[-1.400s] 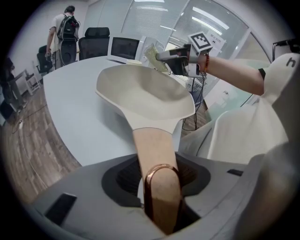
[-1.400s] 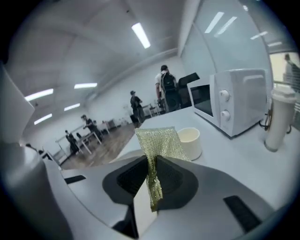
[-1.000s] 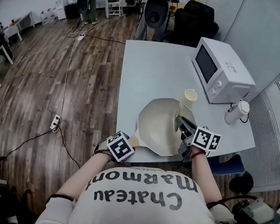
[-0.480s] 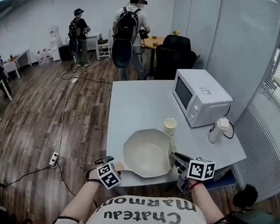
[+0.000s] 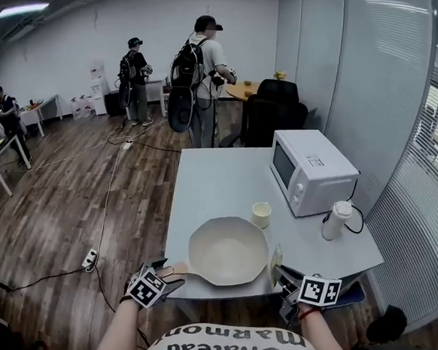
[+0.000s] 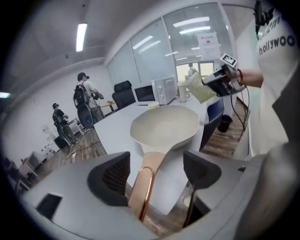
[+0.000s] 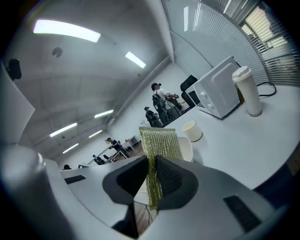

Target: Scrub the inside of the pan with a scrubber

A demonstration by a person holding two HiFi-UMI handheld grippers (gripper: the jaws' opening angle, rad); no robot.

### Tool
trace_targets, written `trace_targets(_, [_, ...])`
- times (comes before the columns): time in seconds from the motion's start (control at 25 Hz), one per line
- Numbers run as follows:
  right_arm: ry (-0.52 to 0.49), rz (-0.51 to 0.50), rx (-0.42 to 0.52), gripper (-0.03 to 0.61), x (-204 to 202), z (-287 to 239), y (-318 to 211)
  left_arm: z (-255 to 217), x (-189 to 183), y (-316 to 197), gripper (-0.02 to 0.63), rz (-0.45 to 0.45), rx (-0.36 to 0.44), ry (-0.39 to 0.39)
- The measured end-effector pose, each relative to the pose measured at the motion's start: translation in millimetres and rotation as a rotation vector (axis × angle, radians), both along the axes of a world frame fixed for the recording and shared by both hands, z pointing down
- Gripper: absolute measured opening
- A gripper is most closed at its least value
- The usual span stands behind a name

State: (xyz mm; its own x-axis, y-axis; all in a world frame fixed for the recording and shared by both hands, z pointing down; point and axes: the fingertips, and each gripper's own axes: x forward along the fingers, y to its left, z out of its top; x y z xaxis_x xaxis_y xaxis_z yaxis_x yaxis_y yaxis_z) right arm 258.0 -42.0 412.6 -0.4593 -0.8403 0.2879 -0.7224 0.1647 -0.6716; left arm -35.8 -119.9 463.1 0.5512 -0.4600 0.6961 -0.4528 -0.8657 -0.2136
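pale table [image 5: 218, 179] — pan [image 5: 228, 250], paper cup [image 5: 260, 214], microwave [image 5: 312, 172], lidded tumbler [image 5: 335, 220] on top

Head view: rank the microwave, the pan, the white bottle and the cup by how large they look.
1. microwave, only narrowly ahead of the pan; the pan sits nearer the camera, so this order is unsure.
2. pan
3. white bottle
4. cup, smallest.

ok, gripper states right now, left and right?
Left gripper: open, jaws have just been opening; pan handle lies between them, ungripped.
Right gripper: shut on the scrubber.
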Motion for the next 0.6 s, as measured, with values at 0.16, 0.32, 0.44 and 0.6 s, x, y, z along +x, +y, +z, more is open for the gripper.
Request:
trace_targets(0.16, [0.010, -0.016, 0.006, 0.061, -6.6, 1.3, 6.0, -39.4, 1.6, 23.4, 0.373, -0.097, 0.100, 0.149])
trace_targets(0.32, [-0.019, -0.032, 0.020, 0.061, -19.6, 2.8, 11.7, -52.6, 5.3, 63.5, 0.222, -0.139, 0.131, 0.208])
trace_targets(0.44, [-0.033, -0.068, 0.036, 0.061, -34.3, 0.6, 25.3, -57.5, 23.7, 105.8, 0.202, -0.145, -0.035, 0.437])
trace_targets(0.6, [0.031, -0.139, 0.052, 0.061, -48.3, 3.2, 61.9, -64.5, 54.4, 165.4, 0.164, -0.140, -0.248, 0.680])
